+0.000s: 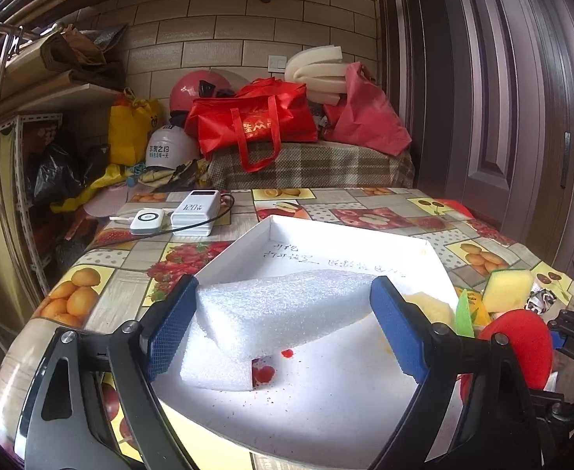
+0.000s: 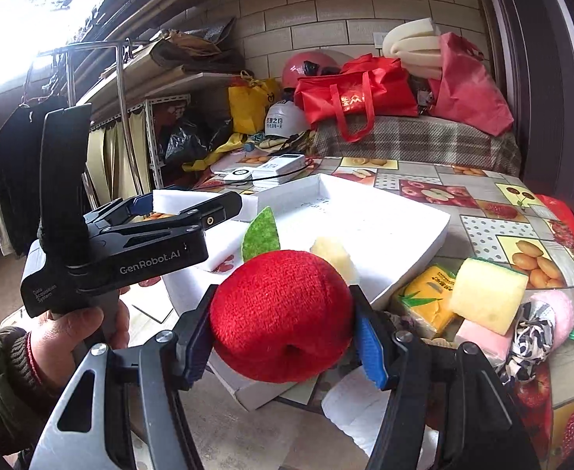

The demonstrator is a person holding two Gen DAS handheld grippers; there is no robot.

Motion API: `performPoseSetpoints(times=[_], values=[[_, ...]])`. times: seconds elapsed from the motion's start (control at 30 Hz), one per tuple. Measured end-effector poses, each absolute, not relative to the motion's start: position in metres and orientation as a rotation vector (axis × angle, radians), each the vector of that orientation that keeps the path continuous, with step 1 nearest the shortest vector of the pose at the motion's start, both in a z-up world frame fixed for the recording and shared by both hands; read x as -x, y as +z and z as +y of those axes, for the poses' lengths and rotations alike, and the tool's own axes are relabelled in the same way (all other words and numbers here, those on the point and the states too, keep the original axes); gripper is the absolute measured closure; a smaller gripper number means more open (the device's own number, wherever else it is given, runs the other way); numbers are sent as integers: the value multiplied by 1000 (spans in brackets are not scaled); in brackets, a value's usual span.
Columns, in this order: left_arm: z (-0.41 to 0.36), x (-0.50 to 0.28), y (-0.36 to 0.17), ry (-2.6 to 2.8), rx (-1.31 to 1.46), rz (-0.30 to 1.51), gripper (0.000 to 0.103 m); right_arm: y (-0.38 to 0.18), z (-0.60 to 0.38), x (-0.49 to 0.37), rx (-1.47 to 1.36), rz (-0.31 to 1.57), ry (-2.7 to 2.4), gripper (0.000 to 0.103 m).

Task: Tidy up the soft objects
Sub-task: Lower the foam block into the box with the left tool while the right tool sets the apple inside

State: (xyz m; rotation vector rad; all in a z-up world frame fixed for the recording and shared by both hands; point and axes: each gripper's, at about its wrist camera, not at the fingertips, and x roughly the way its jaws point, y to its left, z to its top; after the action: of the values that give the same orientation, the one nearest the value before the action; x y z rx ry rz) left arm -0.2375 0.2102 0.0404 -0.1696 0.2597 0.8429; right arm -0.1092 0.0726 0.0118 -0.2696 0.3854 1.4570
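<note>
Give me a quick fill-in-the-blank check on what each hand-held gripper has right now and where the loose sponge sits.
1. The left hand-held gripper holds a white ____ block over the white tray.
2. The right hand-held gripper is shut on a ____ plush apple.
3. The apple's leaf is ____.
4. The yellow sponge lies ____ the tray, on the tablecloth.

Missing words: foam; red; green; outside

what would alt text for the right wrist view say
The right claw grips a red knitted apple above the white tray's near edge. The left claw holds white foam over the tray.
</note>
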Motion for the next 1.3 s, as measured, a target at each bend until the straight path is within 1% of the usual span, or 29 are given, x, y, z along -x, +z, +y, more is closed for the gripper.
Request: performPoseSetpoints(times=[0.27, 0.5, 0.73, 0.83, 0.87, 0.93, 0.97, 1.0, 1.03, 1.07, 1.3], values=[[240, 232, 40, 869, 233, 260, 13, 5, 109, 116, 327, 453, 1472, 40], [265, 233, 37, 836, 344, 260, 13, -1, 135, 94, 301, 552, 1380, 40], [264, 235, 39, 840, 346, 248, 13, 4, 145, 73, 226, 552, 1263, 40], [258, 231, 41, 847, 301, 253, 13, 7, 140, 75, 212, 521, 1263, 38], [255, 229, 41, 841, 284, 255, 12, 8, 138, 77, 206, 507, 1263, 34], [249, 227, 43, 836, 250, 250, 11, 11, 136, 77, 199, 488, 1264, 16], [246, 227, 44, 842, 233, 243, 9, 11, 135, 79, 195, 478, 1263, 14], [242, 227, 44, 852, 217, 233, 3, 13, 134, 78, 191, 468, 1264, 11], [240, 228, 45, 858, 204, 224, 0, 14, 134, 79, 191, 458, 1264, 4], [237, 229, 46, 863, 193, 214, 0, 14, 133, 81, 192, 449, 1264, 0], [241, 238, 47, 885, 224, 179, 0, 18, 129, 92, 213, 371, 1276, 0]])
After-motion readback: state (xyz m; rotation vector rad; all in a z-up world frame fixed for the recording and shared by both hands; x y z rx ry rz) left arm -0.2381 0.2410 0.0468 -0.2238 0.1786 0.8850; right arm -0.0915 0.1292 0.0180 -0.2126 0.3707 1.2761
